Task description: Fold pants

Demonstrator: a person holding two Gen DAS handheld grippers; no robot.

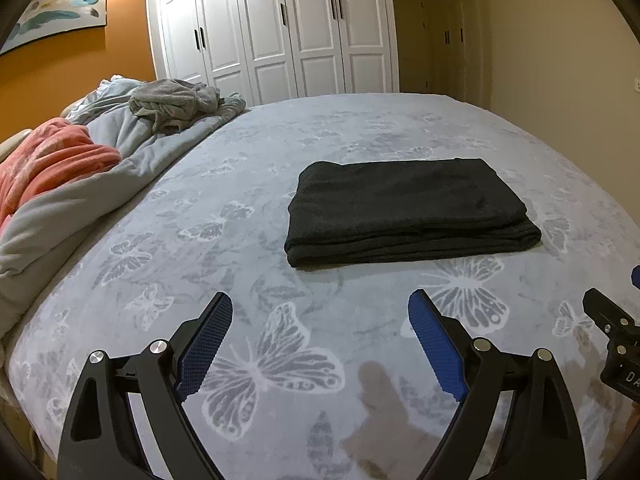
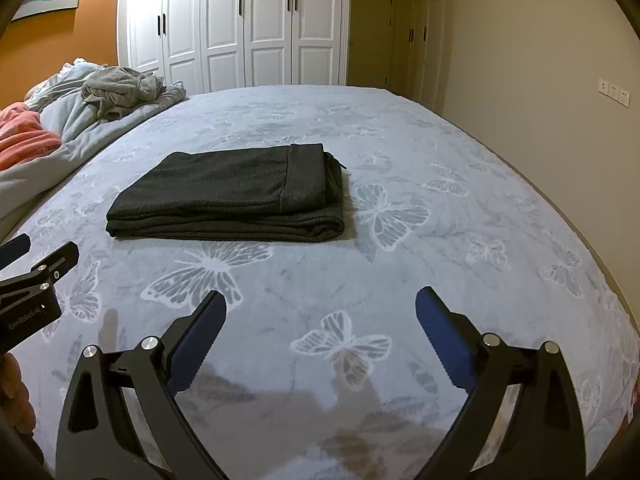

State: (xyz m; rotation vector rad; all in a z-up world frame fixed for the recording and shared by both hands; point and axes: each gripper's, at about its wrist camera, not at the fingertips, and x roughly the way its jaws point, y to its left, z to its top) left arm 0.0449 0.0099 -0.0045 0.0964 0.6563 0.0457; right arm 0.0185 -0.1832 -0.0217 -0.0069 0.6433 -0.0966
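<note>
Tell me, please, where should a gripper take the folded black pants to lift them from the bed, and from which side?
Probably at the near long edge of the black pants, where the stacked layers end in one rounded fold facing the grippers. Come in low from the near side over the bedspread, one finger under the stack and one above. The right gripper and left gripper are open.

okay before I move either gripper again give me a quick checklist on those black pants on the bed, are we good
1. Pants folded into a compact stack: ok.
2. Stack lies flat on the butterfly bedspread, clear of the pile of bedding: ok.
3. Left gripper open, holding nothing: ok.
4. Right gripper open, holding nothing: ok.
5. Both grippers apart from the pants: ok.
6. Edges aligned on the far side of the stack: cannot tell.
</note>
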